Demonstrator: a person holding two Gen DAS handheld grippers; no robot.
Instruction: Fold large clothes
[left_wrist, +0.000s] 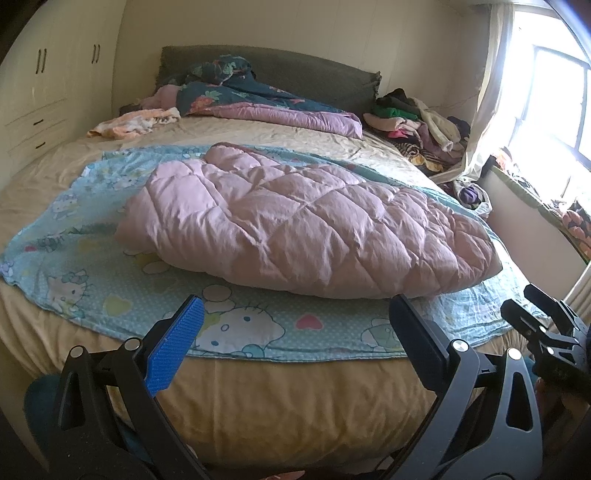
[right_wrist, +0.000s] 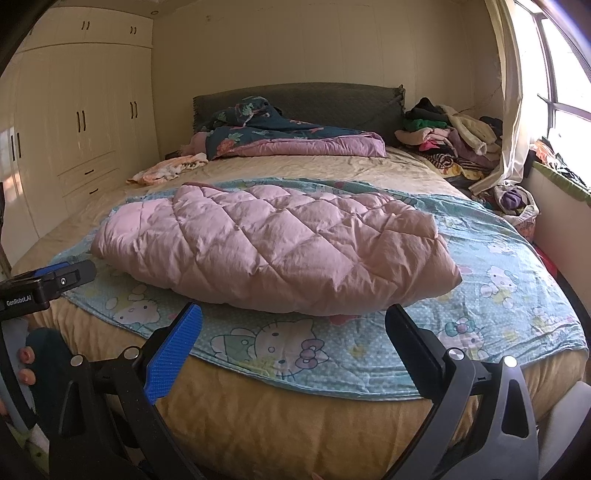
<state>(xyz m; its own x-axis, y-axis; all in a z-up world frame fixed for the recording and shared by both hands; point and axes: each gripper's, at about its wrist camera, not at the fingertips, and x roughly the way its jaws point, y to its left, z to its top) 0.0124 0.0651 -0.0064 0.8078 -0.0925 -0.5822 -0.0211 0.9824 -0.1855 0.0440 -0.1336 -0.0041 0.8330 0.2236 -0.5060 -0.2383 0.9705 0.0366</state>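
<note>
A pink quilted padded garment (left_wrist: 306, 229) (right_wrist: 280, 251) lies bunched in a long mound on a light blue cartoon-cat sheet (left_wrist: 258, 332) (right_wrist: 491, 295) spread over the bed. My left gripper (left_wrist: 295, 314) hangs open at the bed's near edge, short of the garment, with nothing between its fingers. My right gripper (right_wrist: 295, 325) is open too, just before the sheet's front hem, holding nothing. The right gripper's body shows at the right edge of the left wrist view, and the left gripper's at the left edge of the right wrist view.
The bed (left_wrist: 295, 398) has a yellow cover. A dark floral quilt (left_wrist: 240, 92) lies by the grey headboard (right_wrist: 332, 99). A heap of clothes (right_wrist: 450, 136) sits at the far right. Wardrobe doors (right_wrist: 81, 122) line the left wall; a window (left_wrist: 554, 110) is on the right.
</note>
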